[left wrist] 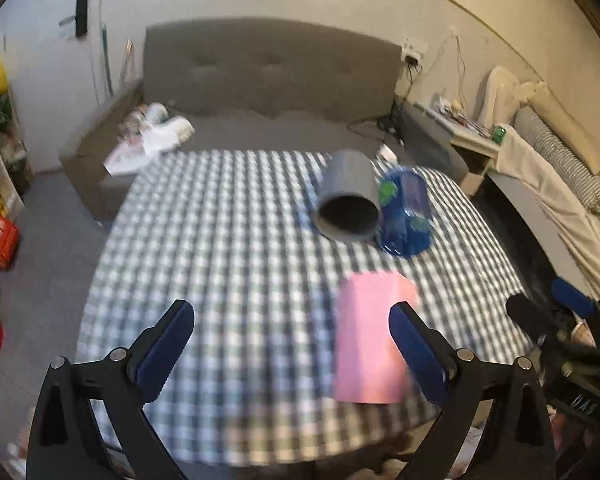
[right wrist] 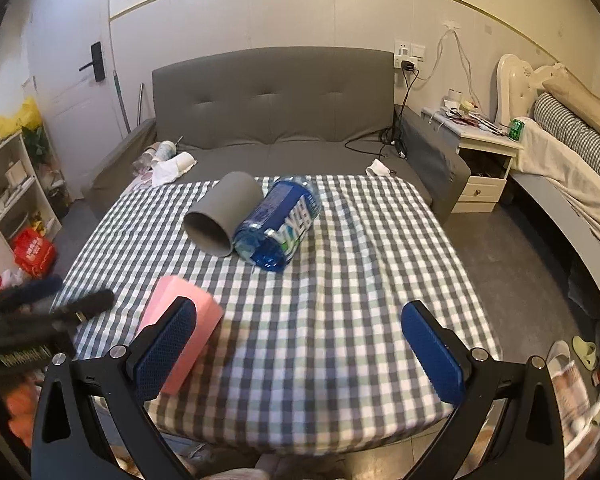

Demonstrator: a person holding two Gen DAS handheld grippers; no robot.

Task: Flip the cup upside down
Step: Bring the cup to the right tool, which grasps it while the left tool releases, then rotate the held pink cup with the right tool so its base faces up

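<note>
While both grippers (left wrist: 292,344) (right wrist: 300,344) gape, cup (right wrist: 222,214) lies sideways, apparently touching bottle (right wrist: 278,222), checkered table (right wrist: 340,300).

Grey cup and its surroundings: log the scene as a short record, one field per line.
cup: grey cup lies on its side, open mouth toward the cameras
neighbour: blue bottle lies on its side right beside the cup; contact cannot be told
surface: checked tablecloth
other item: pink block near the front edge
left gripper: open, empty, short of the cup
right gripper: open, empty
task state: cup not yet upside down
</note>
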